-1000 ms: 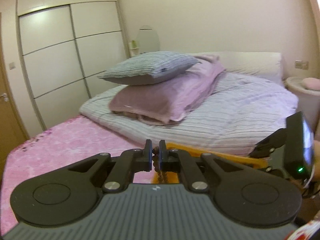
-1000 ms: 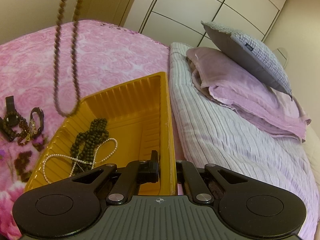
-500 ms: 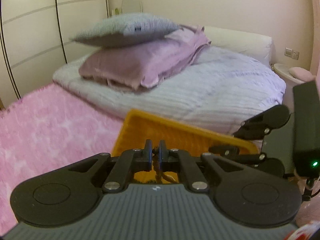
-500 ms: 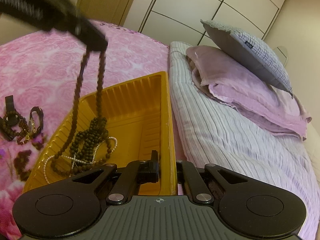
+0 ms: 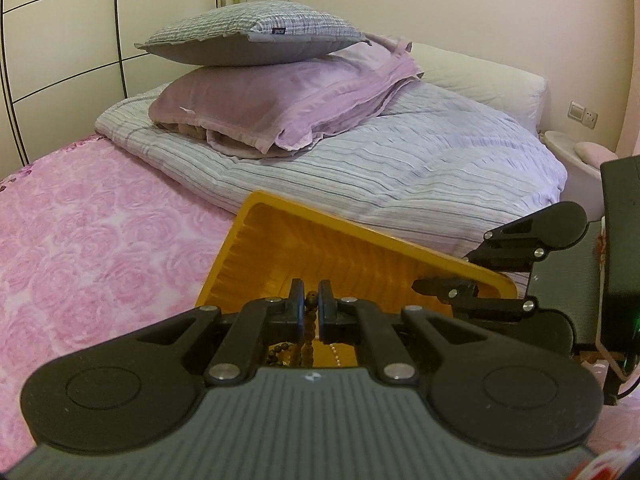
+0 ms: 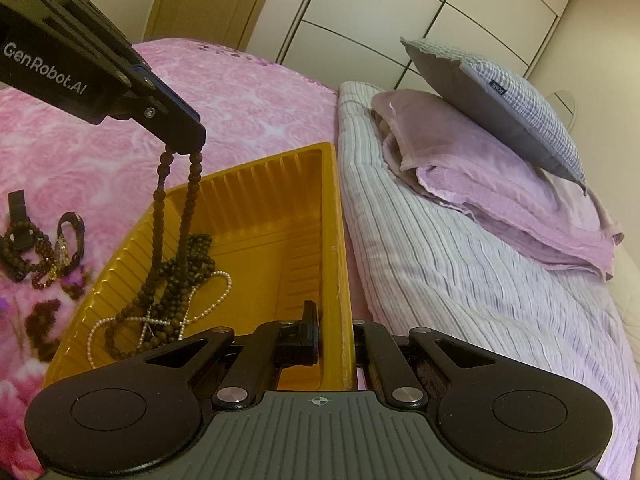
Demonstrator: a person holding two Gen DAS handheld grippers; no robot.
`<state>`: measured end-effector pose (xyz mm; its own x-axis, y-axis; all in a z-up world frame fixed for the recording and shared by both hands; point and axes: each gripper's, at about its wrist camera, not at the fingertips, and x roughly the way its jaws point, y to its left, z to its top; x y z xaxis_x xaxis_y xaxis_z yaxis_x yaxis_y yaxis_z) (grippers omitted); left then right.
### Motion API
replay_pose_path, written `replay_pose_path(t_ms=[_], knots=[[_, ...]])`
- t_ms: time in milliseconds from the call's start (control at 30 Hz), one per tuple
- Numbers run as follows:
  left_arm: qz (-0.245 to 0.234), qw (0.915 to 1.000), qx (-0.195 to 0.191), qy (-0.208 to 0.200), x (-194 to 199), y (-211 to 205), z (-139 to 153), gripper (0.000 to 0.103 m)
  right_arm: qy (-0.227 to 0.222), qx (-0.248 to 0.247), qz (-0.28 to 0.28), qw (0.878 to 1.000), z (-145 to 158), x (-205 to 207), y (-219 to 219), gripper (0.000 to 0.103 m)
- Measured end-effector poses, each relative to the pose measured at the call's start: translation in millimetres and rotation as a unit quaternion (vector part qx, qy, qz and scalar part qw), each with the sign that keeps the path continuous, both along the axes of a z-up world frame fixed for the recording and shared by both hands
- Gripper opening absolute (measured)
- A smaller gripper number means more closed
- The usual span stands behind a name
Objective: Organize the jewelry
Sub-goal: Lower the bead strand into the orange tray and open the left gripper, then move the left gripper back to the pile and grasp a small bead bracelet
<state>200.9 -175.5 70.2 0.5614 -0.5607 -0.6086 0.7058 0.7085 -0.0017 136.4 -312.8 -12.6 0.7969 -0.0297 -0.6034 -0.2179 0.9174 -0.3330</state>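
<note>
our left gripper (image 6: 188, 148) is pinched on a string of brown beads (image 6: 160, 208). the string hangs in two strands from the fingertips down into the yellow tray (image 6: 256, 216), and its lower loop lies on the tray floor. our right gripper (image 6: 334, 336) is clamped on the tray's near right rim, one finger inside the wall and one outside.

taking the tray as our landmark, we count three strings inside it: the brown beads we hold, a heap of darker beads (image 6: 192, 264) and one thin pearl necklace (image 6: 216, 300) looping under them, all in the near left part. the far half of the tray floor is bare ribbed plastic. outside the tray's left wall, on the pink bedspread (image 6: 248, 96), sits a small cluster of bracelets (image 6: 40, 252); we make out a watch-like band, a dark bead bracelet and a reddish one, though they overlap too much for a sure count.

the tray's right wall lies just beside the edge of a striped duvet (image 6: 460, 264). beyond the tray's far right corner, two pillows are stacked on the duvet, a grey one (image 5: 248, 36) on a mauve one (image 5: 276, 104). the bedspread beyond the tray's far left is open.
</note>
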Motion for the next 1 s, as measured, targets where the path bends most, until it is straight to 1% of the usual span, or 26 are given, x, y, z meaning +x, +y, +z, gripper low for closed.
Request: replay_pose_path(t_ms=[67, 200, 400, 533, 633, 700, 900, 1000], knots=[[0.001, 1.0000, 0.002, 0.005, 1.6, -1.6, -0.1, 0.006, 0.000, 0.000, 0.000, 1.000, 0.0, 0.1, -0.1, 0.003], [0.002, 0.9997, -0.017, 0.015, 4.5, -0.5, 1.7, 0.007, 0.000, 0.000, 0.000, 1.000, 0.0, 0.2, -0.1, 0.003], [0.017, 0.9996, -0.020, 0.005, 4.6, 15.4, 6.3, 0.007, 0.000, 0.001, -0.001, 1.000, 0.2, 0.6, -1.4, 0.003], [0.050, 0.9983, -0.029, 0.004, 4.7, 45.1, 8.1, 0.009, 0.000, 0.001, -0.002, 1.000, -0.2, 0.3, -1.5, 0.003], [0.079, 0.9962, -0.036, 0.001, 1.7, 72.5, 7.7, 0.015, 0.000, 0.000, -0.001, 1.000, -0.1, 0.1, -1.1, 0.003], [0.098, 0.9945, -0.036, -0.001, 0.2, 91.8, 7.0, 0.015, 0.000, 0.000, -0.001, 1.000, -0.1, 0.3, -1.1, 0.003], [0.169, 0.9853, -0.028, -0.003, -13.2, 155.6, -4.2, 0.020, 0.000, 0.000, -0.001, 1.000, -0.4, -0.8, 0.2, 0.003], [0.202, 0.9790, -0.026, 0.008, -23.2, 181.3, -16.6, 0.021, 0.000, -0.003, -0.001, 1.000, -0.6, -1.4, 0.7, 0.003]])
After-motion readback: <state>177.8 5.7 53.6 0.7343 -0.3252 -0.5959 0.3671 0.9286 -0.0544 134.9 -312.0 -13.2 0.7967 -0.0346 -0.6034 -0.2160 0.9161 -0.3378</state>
